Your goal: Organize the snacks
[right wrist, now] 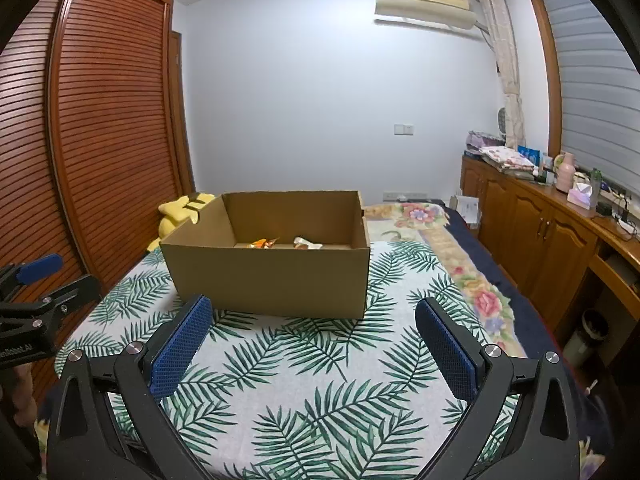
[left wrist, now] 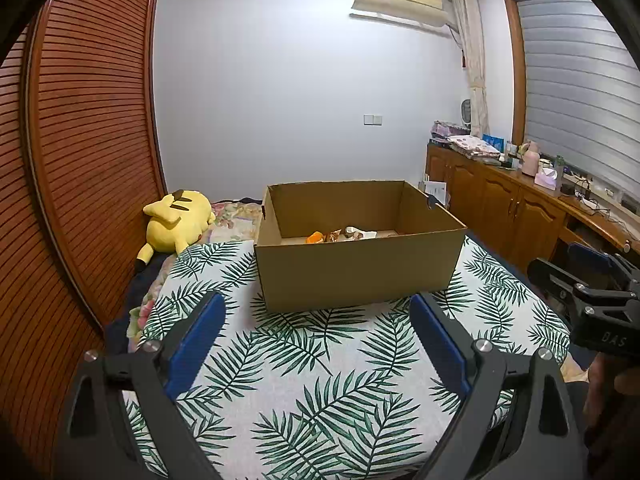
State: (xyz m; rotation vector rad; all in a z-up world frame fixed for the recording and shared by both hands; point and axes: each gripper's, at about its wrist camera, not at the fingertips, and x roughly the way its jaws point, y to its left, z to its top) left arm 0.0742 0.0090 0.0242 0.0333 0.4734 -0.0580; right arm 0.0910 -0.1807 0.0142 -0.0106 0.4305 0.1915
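Leaf-print cloth point(left wrist: 320, 380) on the bed point(right wrist: 460, 248), with cardboard box point(left wrist: 356, 276) and yellow plush point(left wrist: 176, 224) atop

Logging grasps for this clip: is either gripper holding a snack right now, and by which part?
Nothing is held: left gripper and right gripper are both open and bare.

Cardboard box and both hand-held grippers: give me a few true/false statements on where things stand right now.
1. The cardboard box is open at the top. True.
2. The box is empty. False: a few snack packets, one of them orange, lie on its floor.
3. The left hand-held gripper holds a snack. False: its jaws are spread wide with nothing between them.
4. The right hand-held gripper is open and empty. True.
5. The box stands on the leaf-print cloth. True.
6. The yellow plush toy lies inside the box. False: it lies outside, beside the wooden wardrobe.
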